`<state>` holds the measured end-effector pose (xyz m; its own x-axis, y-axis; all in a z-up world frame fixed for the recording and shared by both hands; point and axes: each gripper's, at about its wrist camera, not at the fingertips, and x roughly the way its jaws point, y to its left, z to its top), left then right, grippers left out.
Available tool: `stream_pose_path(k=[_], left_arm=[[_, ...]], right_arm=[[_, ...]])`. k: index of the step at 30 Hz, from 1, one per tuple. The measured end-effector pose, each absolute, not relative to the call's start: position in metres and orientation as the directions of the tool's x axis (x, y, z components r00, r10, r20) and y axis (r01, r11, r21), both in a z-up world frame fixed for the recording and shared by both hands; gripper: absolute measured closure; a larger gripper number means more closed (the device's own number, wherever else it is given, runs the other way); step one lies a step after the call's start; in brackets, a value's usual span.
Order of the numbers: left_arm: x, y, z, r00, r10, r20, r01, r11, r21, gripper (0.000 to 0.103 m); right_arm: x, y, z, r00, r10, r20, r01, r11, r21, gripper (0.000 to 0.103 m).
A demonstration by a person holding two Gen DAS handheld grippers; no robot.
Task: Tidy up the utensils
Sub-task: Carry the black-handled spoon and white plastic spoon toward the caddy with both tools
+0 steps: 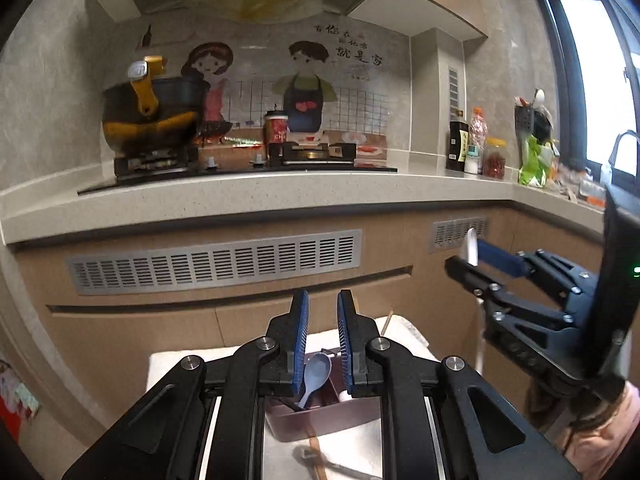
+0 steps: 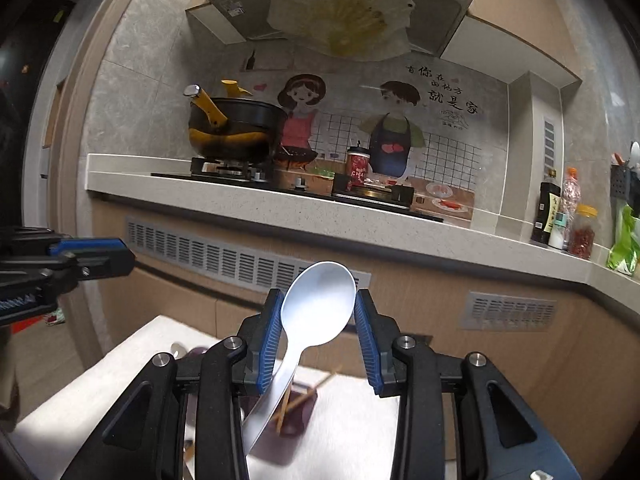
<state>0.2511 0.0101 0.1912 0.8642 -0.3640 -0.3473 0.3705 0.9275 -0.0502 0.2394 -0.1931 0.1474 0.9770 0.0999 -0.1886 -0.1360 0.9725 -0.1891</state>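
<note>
right gripper (image 2: pixel 316 336) pinching smooth white plastic spoon (image 2: pixel 316 304) | left gripper (image 1: pixel 323 336) pressed together, empty

We are in a home kitchen. A gas hob (image 1: pixel 256 162) is set into a speckled stone surface (image 1: pixel 280 192), with a black and yellow pot (image 1: pixel 150 120) on one burner and a range hood (image 2: pixel 332 12) overhead. A cartoon splashback sticker (image 1: pixel 288 92) of a cooking couple covers the wall. Sauce bottles and jars (image 1: pixel 476 148) stand in the corner near a window (image 1: pixel 596 80), beside a faucet (image 1: pixel 624 148).
</note>
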Motion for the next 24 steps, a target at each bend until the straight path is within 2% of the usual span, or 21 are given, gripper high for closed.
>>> stream_pose_path(k=[2,5,10,13,15,18,22,24], left_arm=[[0.262,0.015,0.179,0.847,-0.362,-0.390,0.366,0.928,-0.069,0.088],[0.278,0.021,0.144,0.795,-0.344,-0.500,0.339,0.935,-0.105,0.087],[0.306,0.038,0.066,0.661,-0.274,-0.699,0.220,0.961,-0.169,0.086],[0.322,0.053,0.018,0.524,-0.289,-0.801,0.114,0.956,-0.270,0.082],[0.327,0.056,-0.011,0.427,-0.341,-0.837,0.055,0.934,-0.352,0.080],[0.337,0.061,-0.043,0.331,-0.425,-0.843,-0.034,0.887,-0.461,0.075],[0.345,0.057,-0.050,0.363,-0.402,-0.841,-0.087,0.883,-0.460,0.065],[0.350,0.050,-0.047,0.386,-0.367,-0.846,-0.089,0.898,-0.431,0.051]], right_arm=[[0.252,-0.192,0.143,0.969,0.114,-0.217,-0.153,0.973,-0.174,0.070],[0.264,-0.194,0.130,0.952,0.127,-0.277,-0.176,0.971,-0.159,0.070],[0.266,-0.197,0.106,0.934,0.122,-0.336,-0.188,0.968,-0.169,0.070],[0.263,-0.200,0.096,0.927,0.121,-0.355,-0.192,0.966,-0.173,0.070],[0.261,-0.203,0.090,0.922,0.125,-0.366,-0.197,0.966,-0.167,0.070],[0.256,-0.207,0.078,0.916,0.124,-0.381,-0.201,0.965,-0.167,0.070],[0.256,-0.212,0.053,0.888,0.118,-0.444,-0.208,0.965,-0.158,0.070],[0.257,-0.216,0.037,0.870,0.105,-0.481,-0.201,0.968,-0.152,0.070]])
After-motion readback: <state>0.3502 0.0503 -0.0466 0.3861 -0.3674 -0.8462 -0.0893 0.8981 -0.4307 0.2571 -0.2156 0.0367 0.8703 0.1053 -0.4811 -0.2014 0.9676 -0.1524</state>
